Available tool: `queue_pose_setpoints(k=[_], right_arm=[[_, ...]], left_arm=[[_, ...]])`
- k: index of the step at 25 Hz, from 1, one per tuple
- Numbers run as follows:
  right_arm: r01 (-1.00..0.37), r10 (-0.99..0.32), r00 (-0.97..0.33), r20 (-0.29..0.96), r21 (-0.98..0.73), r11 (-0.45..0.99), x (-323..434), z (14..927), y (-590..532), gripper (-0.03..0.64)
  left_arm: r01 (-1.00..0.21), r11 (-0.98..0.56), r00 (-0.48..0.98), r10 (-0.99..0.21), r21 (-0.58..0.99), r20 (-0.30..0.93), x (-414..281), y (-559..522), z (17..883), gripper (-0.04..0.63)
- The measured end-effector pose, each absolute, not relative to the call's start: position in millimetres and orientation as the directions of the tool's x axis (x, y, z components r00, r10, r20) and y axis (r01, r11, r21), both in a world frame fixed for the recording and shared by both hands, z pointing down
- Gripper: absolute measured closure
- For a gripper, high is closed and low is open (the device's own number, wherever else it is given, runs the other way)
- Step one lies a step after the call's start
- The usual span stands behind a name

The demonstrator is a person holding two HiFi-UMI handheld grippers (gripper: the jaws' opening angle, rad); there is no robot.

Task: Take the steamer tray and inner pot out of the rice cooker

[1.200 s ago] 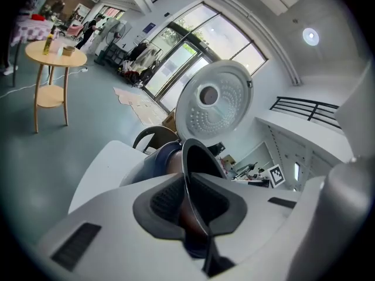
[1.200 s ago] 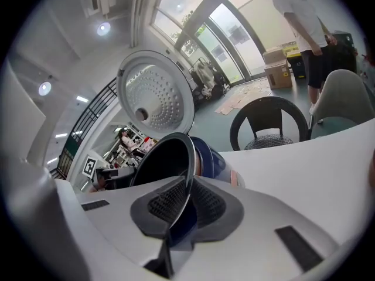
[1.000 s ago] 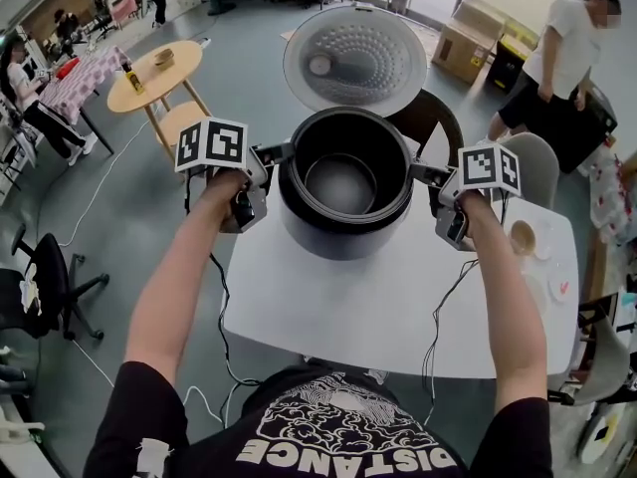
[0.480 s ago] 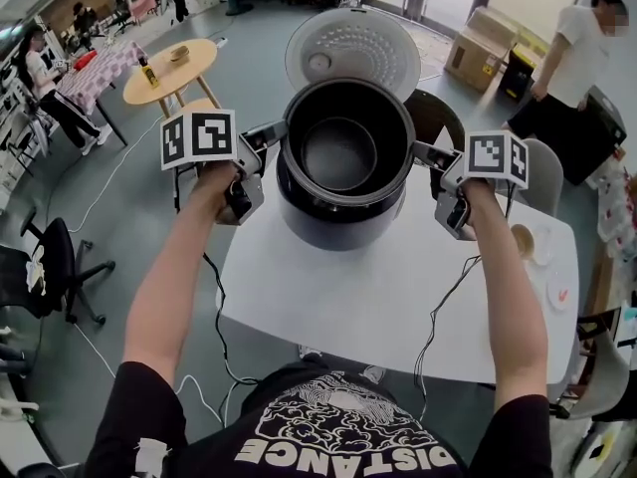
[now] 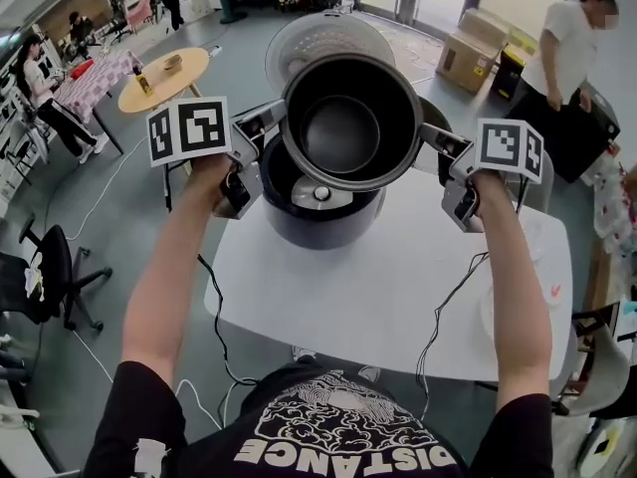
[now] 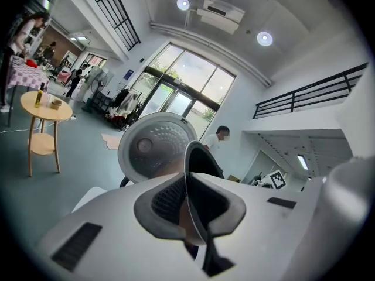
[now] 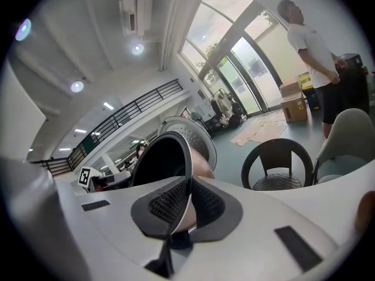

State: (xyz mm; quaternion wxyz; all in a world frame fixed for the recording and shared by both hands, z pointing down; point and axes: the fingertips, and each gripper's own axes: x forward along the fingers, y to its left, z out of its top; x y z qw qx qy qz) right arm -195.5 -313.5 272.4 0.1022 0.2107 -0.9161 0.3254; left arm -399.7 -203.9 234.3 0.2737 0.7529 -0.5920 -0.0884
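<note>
The dark inner pot hangs above the black rice cooker body, whose bare heating plate shows below it. My left gripper is shut on the pot's left rim and my right gripper is shut on its right rim. In the left gripper view the thin rim of the pot runs between the pads of the left gripper. The right gripper view shows the pot clamped the same way in the right gripper. The cooker's lid stands open behind. I see no steamer tray that I can name.
The cooker stands on a white table. A pale round dish lies at its right side, partly behind my arm. A dark chair is beyond the table. A person stands at the far right, and a round wooden table at far left.
Both grippers have risen with the inner pot. It has come out of the cooker body, and the heating plate now shows beneath it.
</note>
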Motion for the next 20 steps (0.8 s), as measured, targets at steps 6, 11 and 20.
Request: queue_pose_setpoints(k=[6,11,20], right_arm=[[-0.522,-0.425,-0.852,0.305,-0.532,0.666,-137,256,-322,0.577],[-0.568,-0.497,-0.817,0.292,-0.553,0.609,-61,262,-338,0.577],[-0.675,-0.608,-0.718,0.339,-0.551,0.490,55,286,-344,0.577]], left_arm=[[-0.821,-0.242,0.376,-0.911,0.516,0.170,-353,-230,224,0.561],[-0.795,-0.316,0.461,-0.870,0.517,0.176,-282,-266,234,0.561],[-0.733,-0.399,0.582,-0.787,0.551,0.205,-176,-305,264,0.561]])
